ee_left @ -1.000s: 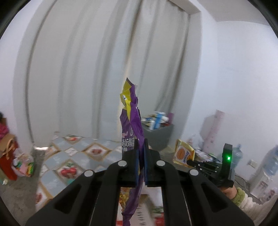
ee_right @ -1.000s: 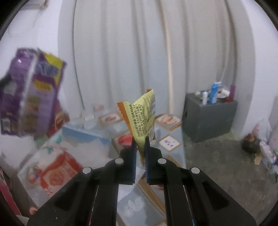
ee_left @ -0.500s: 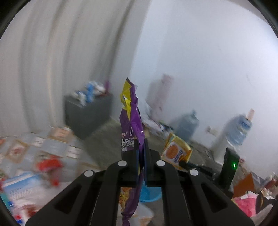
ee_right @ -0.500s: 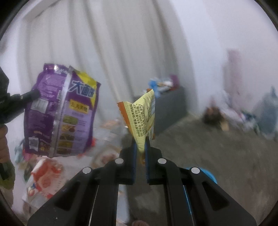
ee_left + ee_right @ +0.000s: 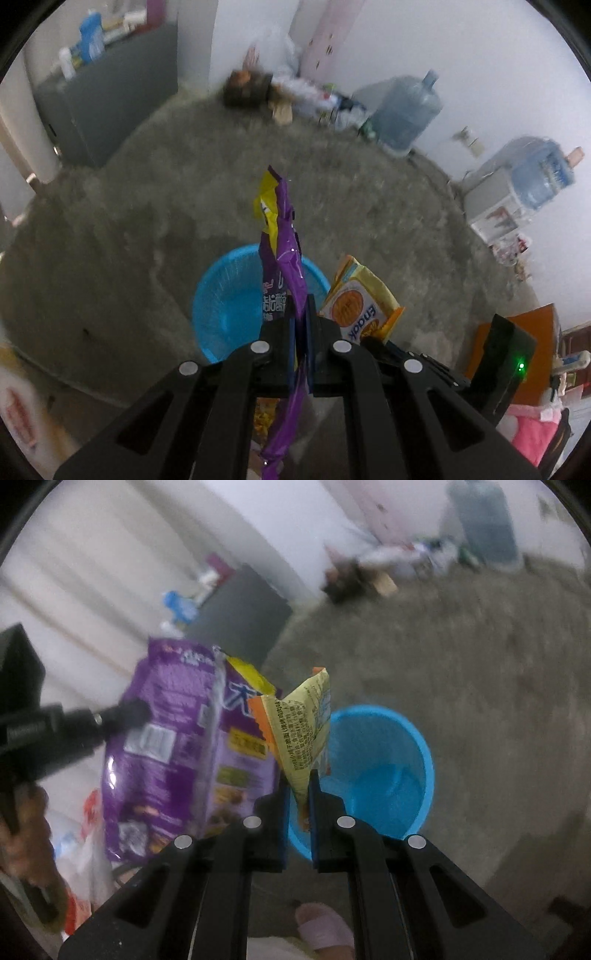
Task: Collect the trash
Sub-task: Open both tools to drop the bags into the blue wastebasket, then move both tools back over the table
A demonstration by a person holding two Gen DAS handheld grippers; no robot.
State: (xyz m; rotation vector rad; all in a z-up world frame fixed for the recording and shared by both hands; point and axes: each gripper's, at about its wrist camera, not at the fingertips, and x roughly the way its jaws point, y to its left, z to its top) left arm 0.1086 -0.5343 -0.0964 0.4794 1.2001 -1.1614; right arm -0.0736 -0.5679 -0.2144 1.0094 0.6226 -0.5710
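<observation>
A blue bin (image 5: 229, 302) (image 5: 388, 775) stands on the grey floor below both grippers. My left gripper (image 5: 301, 306) is shut on a purple and yellow snack bag (image 5: 284, 251), which hangs over the bin's near rim. The right wrist view shows that bag (image 5: 166, 746) broadside, with the left gripper (image 5: 129, 710) pinching its edge. My right gripper (image 5: 299, 779) holds a yellow and orange wrapper (image 5: 299, 731) upright over the bin's left side. Its jaws are opening, with the wrapper still between the pads. In the left wrist view the wrapper (image 5: 354, 306) sits just right of the bin.
Two large water jugs (image 5: 406, 110) (image 5: 535, 177) and loose clutter (image 5: 258, 85) line the far wall. A grey cabinet (image 5: 110, 96) with bottles on top stands at the left. A person's slippered foot (image 5: 321, 930) is close to the bin.
Both grippers swung from facing the curtain down toward the floor, carrying their packets. The blue bin has come into full view beneath them.
</observation>
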